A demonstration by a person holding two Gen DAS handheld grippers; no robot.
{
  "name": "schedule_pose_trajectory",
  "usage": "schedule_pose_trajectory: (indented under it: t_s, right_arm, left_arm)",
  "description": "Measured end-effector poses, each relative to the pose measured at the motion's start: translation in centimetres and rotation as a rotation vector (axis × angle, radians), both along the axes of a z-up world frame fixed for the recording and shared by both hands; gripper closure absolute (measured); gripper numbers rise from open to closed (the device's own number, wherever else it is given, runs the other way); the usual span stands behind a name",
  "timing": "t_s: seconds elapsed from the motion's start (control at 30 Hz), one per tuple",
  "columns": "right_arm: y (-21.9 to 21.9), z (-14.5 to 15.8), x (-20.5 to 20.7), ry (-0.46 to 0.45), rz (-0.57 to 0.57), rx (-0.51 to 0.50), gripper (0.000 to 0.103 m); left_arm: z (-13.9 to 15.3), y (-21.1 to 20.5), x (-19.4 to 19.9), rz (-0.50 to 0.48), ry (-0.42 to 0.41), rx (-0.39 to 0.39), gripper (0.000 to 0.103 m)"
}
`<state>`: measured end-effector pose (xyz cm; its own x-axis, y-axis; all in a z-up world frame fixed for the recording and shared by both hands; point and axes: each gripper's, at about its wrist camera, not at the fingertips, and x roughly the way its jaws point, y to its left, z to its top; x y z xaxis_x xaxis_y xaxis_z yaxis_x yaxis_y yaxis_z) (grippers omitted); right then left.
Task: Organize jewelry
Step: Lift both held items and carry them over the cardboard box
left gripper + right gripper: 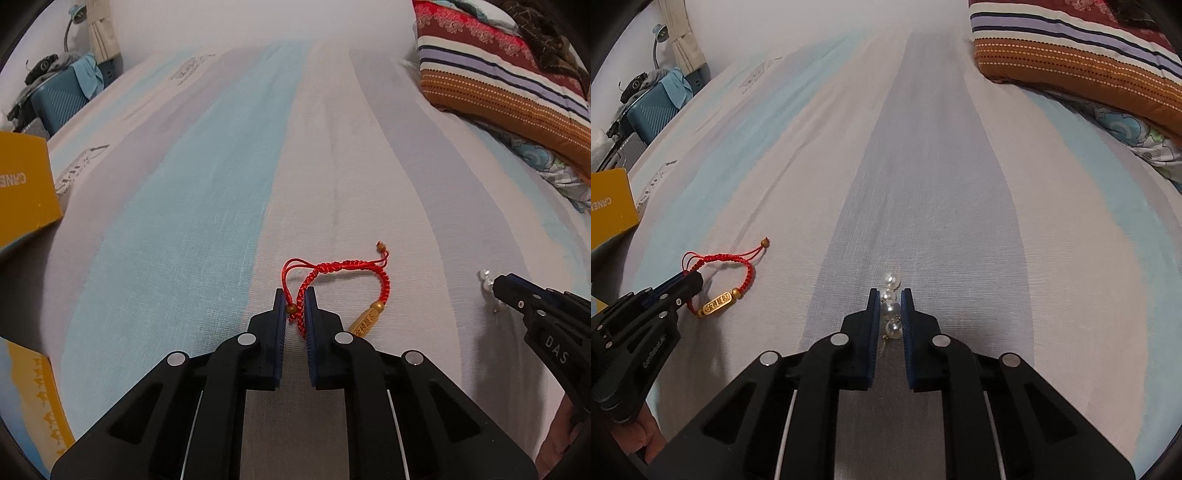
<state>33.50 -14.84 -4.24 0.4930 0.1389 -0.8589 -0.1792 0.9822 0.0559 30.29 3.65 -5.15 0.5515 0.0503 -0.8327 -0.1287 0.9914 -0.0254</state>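
A red braided bracelet (384, 281) with a gold charm (364, 322) lies on the striped bedsheet (207, 206). My left gripper (295, 301) is nearly closed around its cord and small bead, resting on the sheet. A white pearl piece (890, 291) lies on the sheet (942, 184); my right gripper (890, 300) has its jaws close around the pearls. In the right wrist view the bracelet (748, 271) and left gripper (689, 278) are at the left. In the left wrist view the right gripper (500, 282) and pearls (484, 275) are at the right.
A yellow box (22, 188) sits at the left edge of the bed, another yellow box (37, 402) at lower left. A striped folded quilt (509, 85) lies at the far right. A blue suitcase (59, 99) stands beyond the bed's left side.
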Motion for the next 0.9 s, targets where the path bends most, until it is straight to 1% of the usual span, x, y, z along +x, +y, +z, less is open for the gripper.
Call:
schedule_pose_trajectory:
  t_s: [0.3,0.43,0.7,0.9]
  right_arm:
    - [-0.3,1.3,-1.5,-0.025,-0.004,-0.003,0.092]
    - [-0.4,2.2,-3.0,-0.044,-0.005,-0.012,0.092]
    - [-0.5,3.1,-5.6,-0.054,-0.007,-0.021,0.092]
    - [-0.8,4.6,-7.9,-0.073,-0.008,-0.011,0.092]
  left_arm:
    - [2.3,-0.5,-1.9,-0.017,-0.041,-0.006,0.094]
    - [2.9,-0.5,-3.0,-0.021,-0.046,-0.004,0.094]
    - [4.6,-0.5,-5.6,-0.024,-0.063,-0.006,0.094]
    - [5.7,-0.8,-7.4,-0.033,-0.076,0.003,0.094]
